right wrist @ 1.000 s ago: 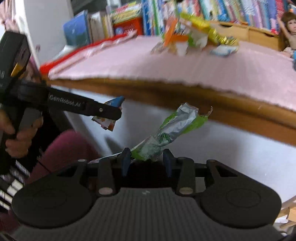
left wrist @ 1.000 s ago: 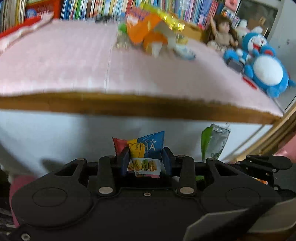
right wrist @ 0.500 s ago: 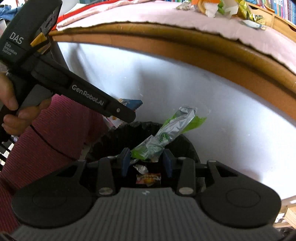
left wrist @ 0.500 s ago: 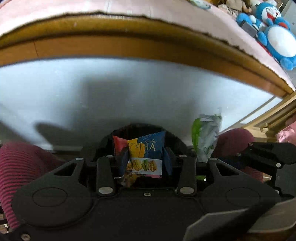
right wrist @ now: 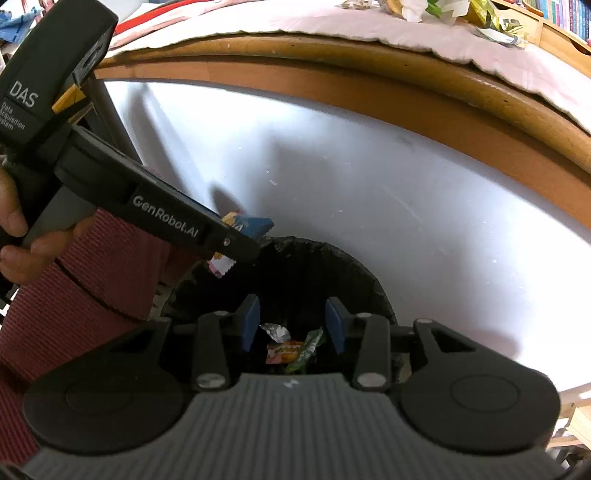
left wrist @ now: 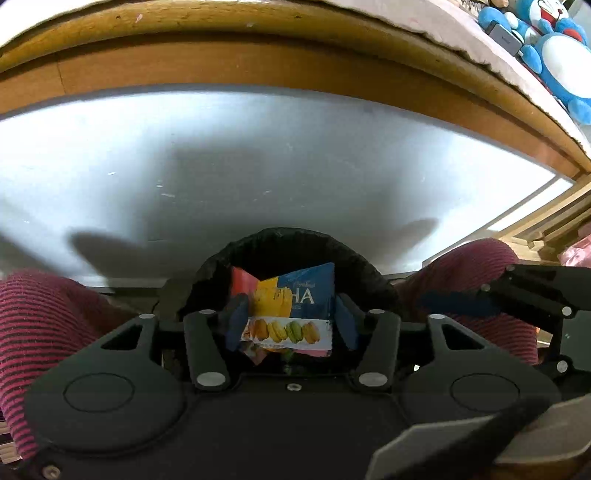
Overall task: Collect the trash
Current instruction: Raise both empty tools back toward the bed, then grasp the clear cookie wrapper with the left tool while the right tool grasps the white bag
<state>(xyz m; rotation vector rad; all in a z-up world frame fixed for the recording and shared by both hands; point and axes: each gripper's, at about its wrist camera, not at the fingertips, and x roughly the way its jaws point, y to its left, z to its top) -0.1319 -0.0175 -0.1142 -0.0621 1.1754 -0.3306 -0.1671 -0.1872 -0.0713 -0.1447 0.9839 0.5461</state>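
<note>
A black-lined bin (right wrist: 369, 288) stands on the floor below both grippers. My left gripper (left wrist: 290, 321) hangs over the bin's rim (left wrist: 295, 236) with its jaws opening. A blue, yellow and red macaron packet (left wrist: 288, 302) still sits loosely between them. The right wrist view shows that packet (right wrist: 251, 223) at the left gripper's tip (right wrist: 240, 247). My right gripper (right wrist: 291, 325) is also opening, with nothing between its pads. The green foil wrapper (right wrist: 308, 349) lies in the bin beside an orange packet (right wrist: 286, 349).
A wooden table edge (right wrist: 369, 85) under a pink cloth arches over the bin, with a white panel (left wrist: 258, 147) below it. More wrappers (right wrist: 436, 7) lie on the tabletop. Blue plush toys (left wrist: 561, 55) sit at the right. Knees in red-striped trousers (left wrist: 44, 325) flank the bin.
Both grippers sank from table height to just over the bin. The right jaws spread and the green wrapper dropped into the bin. The left jaws widened around the macaron packet.
</note>
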